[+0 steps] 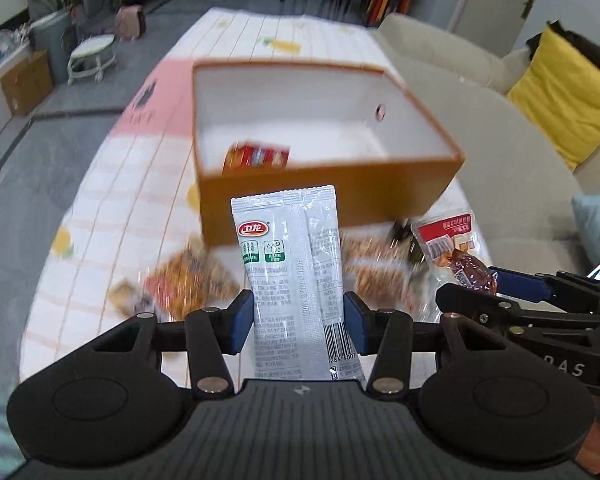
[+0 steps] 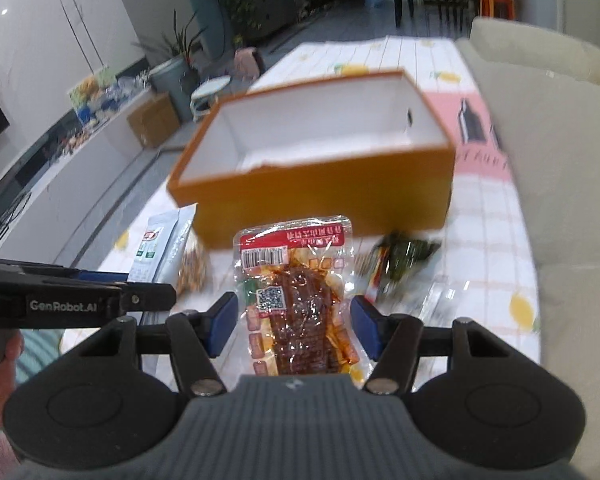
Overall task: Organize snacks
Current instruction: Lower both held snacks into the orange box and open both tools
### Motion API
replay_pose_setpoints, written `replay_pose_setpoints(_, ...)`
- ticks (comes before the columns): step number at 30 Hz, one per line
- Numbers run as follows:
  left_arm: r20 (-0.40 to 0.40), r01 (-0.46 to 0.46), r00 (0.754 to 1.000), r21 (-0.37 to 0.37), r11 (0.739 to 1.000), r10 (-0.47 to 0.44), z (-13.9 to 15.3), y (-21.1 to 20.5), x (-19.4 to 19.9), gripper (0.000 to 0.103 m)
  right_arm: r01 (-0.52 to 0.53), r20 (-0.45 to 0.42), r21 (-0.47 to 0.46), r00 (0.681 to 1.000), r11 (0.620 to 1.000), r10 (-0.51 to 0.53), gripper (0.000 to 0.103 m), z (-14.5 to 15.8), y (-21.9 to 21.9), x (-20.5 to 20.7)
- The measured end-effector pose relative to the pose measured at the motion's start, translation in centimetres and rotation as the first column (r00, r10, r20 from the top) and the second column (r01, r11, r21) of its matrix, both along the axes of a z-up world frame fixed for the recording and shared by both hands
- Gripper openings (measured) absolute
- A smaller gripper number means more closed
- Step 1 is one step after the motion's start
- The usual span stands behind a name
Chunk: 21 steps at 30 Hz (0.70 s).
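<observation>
1. Carrying two snacks at once: the left gripper point(image 1: 299, 322) has its jaws clenched on a grey sachet point(image 1: 292, 276), the right gripper point(image 2: 294, 322) on a clear red-labelled meat snack point(image 2: 300, 300).
2. Both packets hang on the near side of the orange box point(image 1: 324, 196), not yet over it.
3. Only one red packet point(image 1: 258, 156) lies inside, so the job looks barely begun.
4. Several blurred packets point(image 1: 188, 284) remain on the bench point(image 1: 120, 208) near the box.

Left black two-finger gripper with blue pads point(image 1: 299, 322) clamped on a grey-white foil snack sachet point(image 1: 296, 272), raised, pointing forward. Right black two-finger gripper with blue pads point(image 2: 294, 326) clamped on a clear plastic packet of brown snack point(image 2: 298, 300), level alongside, near the left.
</observation>
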<state>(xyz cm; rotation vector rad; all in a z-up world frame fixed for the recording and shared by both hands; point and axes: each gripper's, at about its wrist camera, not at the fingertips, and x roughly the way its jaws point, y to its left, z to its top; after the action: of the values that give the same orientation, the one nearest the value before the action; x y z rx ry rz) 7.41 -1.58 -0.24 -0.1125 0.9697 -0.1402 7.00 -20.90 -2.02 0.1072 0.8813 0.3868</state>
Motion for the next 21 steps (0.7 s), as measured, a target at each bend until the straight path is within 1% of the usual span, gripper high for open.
replay_pose_setpoints(7,0.111,0.023,0.994,0.016,1.0,-0.025,4.4,-1.1,3.7,0.054,0.022,0.106,-0.004,0.994,1.0,-0.021,0.06,3.8,-0.7,3.0)
replay_pose_setpoints(12,0.153,0.033,0.988,0.012,0.999,-0.034,6.3,-1.9,7.0,0.054,0.025,0.171,-0.016,0.985,1.0,-0.022,0.06,6.1,-0.4,6.3)
replay_pose_setpoints(15,0.167,0.044,0.985,0.024,0.999,-0.047,6.9,-2.4,8.7,0.054,0.028,0.191,-0.027,0.981,0.999,-0.023,0.06,6.8,0.0,8.4)
replay_pose_setpoints(18,0.167,0.04,0.985,0.048,0.998,-0.047,6.8,-2.6,10.6,0.054,0.028,0.2,-0.043,0.98,0.999,-0.019,0.06,7.2,0.5,10.6)
replay_pose_setpoints(21,0.142,0.04,0.989,0.041,0.998,-0.046,6.1,-2.5,12.8,0.054,0.03,0.196,-0.068,0.981,0.997,-0.016,0.06,6.8,0.8,12.7)
